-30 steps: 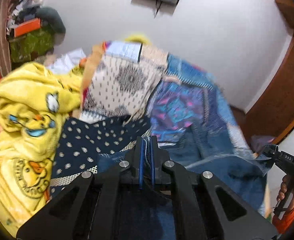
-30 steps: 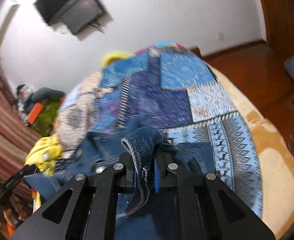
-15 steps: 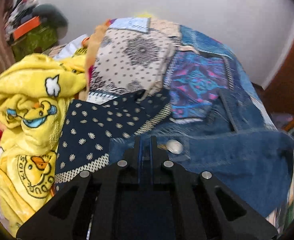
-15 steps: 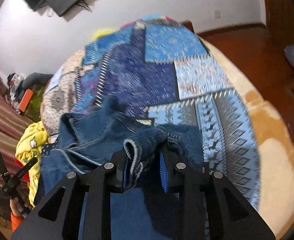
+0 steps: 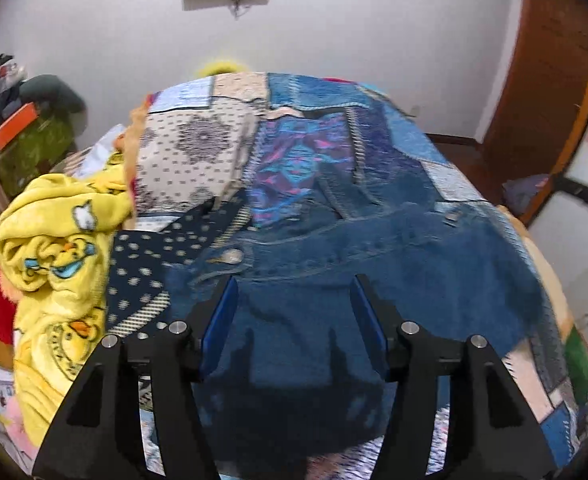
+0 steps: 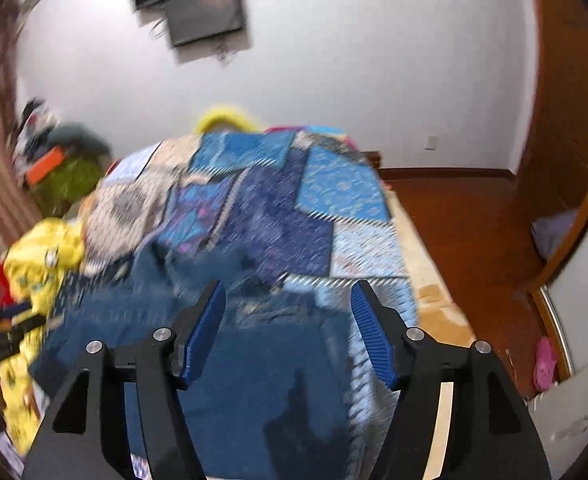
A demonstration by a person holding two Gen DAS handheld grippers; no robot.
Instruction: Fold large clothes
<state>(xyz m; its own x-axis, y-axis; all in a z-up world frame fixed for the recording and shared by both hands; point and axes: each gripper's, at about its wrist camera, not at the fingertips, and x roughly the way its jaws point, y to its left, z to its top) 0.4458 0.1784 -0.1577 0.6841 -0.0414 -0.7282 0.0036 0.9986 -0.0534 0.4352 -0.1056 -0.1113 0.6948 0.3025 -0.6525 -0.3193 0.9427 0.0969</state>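
Left gripper [image 5: 294, 320] spread wide, nothing between pads, hovering over jeans [image 5: 373, 264]. Jeans lie flat across lower centre of frame on quilt [image 5: 301, 152], metal button [image 5: 230, 257] at left of centre. Yellow blanket [image 5: 50, 248] bunched at left edge; dotted cloth [image 5: 150, 252] between blanket and jeans. Right gripper [image 6: 288, 336] also spread wide, empty, above jeans [image 6: 254, 380] at lower centre; view blurred. TV [image 6: 202, 4] on wall, upper left.

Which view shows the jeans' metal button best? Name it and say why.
The left wrist view: the metal button shows on the jeans just ahead of the open left claw. In the right wrist view the denim is motion-blurred and no button can be made out.
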